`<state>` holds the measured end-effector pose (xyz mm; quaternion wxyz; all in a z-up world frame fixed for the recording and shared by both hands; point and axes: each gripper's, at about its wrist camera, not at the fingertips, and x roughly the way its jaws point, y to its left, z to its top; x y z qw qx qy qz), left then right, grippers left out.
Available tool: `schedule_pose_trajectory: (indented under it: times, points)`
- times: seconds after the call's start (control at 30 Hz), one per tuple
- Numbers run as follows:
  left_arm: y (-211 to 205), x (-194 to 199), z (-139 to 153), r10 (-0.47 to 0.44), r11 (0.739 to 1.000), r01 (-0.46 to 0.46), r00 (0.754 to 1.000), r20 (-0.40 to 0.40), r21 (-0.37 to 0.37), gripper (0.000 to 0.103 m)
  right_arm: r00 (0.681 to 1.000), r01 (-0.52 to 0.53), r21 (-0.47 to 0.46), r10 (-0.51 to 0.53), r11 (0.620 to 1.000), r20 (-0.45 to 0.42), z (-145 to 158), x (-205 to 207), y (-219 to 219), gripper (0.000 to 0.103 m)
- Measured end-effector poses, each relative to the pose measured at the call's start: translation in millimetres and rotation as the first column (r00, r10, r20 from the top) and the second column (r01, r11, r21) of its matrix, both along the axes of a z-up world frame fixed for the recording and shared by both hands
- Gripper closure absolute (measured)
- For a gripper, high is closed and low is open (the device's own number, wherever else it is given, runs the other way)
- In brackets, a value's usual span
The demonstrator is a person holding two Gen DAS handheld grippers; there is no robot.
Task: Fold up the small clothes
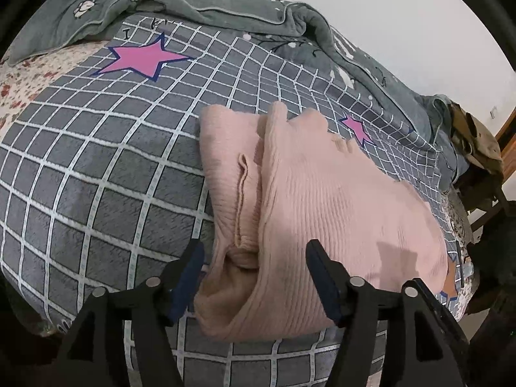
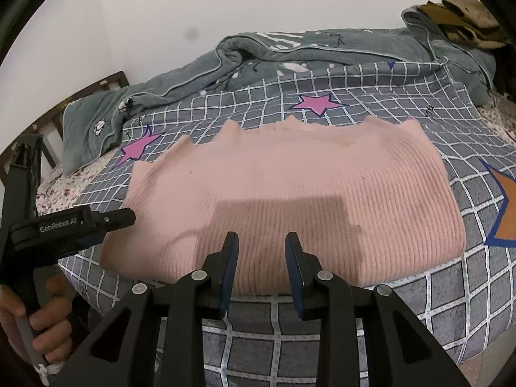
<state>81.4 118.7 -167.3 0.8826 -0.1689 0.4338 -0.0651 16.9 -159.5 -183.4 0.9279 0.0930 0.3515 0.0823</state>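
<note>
The left gripper stands with its jaws apart, nothing pinched between them; in its own view the near folded edge of the pink sweater lies in the gap, just ahead of and below the fingertips. The right gripper has its jaws parted more narrowly, also gripping nothing, hanging over the near edge of the sweater.

Ahead of both tools the sweater lies flat on the grey checked bedsheet, folded into a broad block. Only the left view shows the layers at its end: a sleeve or hem tucked in, with a seam running away from the tool. Only the right view shows the full width of the fold, its wavy far edge, and, to the left, a hand holding the other tool's handle.

Beyond the sweater are pink stars printed on the sheet, then a rumpled grey-green quilt against the wall.
</note>
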Motion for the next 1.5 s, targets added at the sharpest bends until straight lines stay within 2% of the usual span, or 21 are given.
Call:
schedule_pose_trajectory:
  times: [0.2, 0.37, 0.57, 0.77, 0.83, 0.87, 0.9, 1.1, 1.3, 1.5]
  points:
    - [-0.9, 12.9, -8.3, -0.019, 1.0, 0.019, 1.0, -0.013, -0.004, 0.037, 1.0, -0.007, -0.008, 0.007, 1.0, -0.004, -5.8, 13.4, 7.7, 0.072]
    - [-2.5, 22.6, -18.7, -0.019, 1.0, 0.018, 1.0, -0.02, -0.023, 0.037, 1.0, -0.005, -0.044, 0.004, 0.999, -0.027, -25.8, 30.4, 16.2, 0.068]
    - [-5.6, 36.1, -18.2, -0.032, 0.999, 0.031, 0.999, -0.013, -0.024, 0.038, 1.0, 0.023, -0.052, -0.023, 0.998, 0.011, -24.9, 38.3, 20.0, 0.066]
    - [-7.6, 42.9, -18.2, -0.026, 0.999, 0.026, 1.0, -0.007, -0.02, 0.05, 0.998, 0.038, -0.08, -0.035, 0.996, 0.045, -16.0, 53.3, 25.9, 0.065]
    - [-7.1, 43.5, -17.5, -0.021, 0.999, 0.02, 1.0, -0.007, -0.024, 0.057, 0.999, 0.031, -0.089, -0.028, 0.995, 0.042, -16.4, 60.3, 26.5, 0.065]
    - [-6.1, 43.2, -16.3, -0.014, 0.999, 0.014, 1.0, -0.004, -0.03, 0.064, 0.999, 0.029, -0.085, -0.026, 0.996, 0.036, -17.2, 63.3, 25.3, 0.065]
    - [-5.4, 42.3, -14.4, -0.01, 0.999, 0.011, 1.0, 0.002, -0.034, 0.073, 0.999, 0.027, -0.079, -0.025, 0.996, 0.032, -17.5, 63.7, 24.2, 0.065]
    - [-3.9, 37.4, 7.1, 0.003, 0.996, -0.001, 1.0, 0.024, -0.091, 0.079, 0.999, -0.027, -0.069, 0.029, 0.997, 0.029, -9.8, 43.4, 14.1, 0.065]
    - [-24.2, 36.4, 44.2, -0.007, 0.987, 0.015, 0.999, 0.047, -0.159, 0.08, 0.995, 0.06, -0.002, -0.059, 0.998, 0.084, 21.3, 17.6, -44.0, 0.065]
    - [-78.7, 35.3, 79.2, -0.065, 0.981, 0.081, 0.994, 0.09, -0.178, 0.081, 0.979, 0.167, -0.055, -0.159, 0.984, 0.127, 43.1, 0.7, -101.2, 0.065]
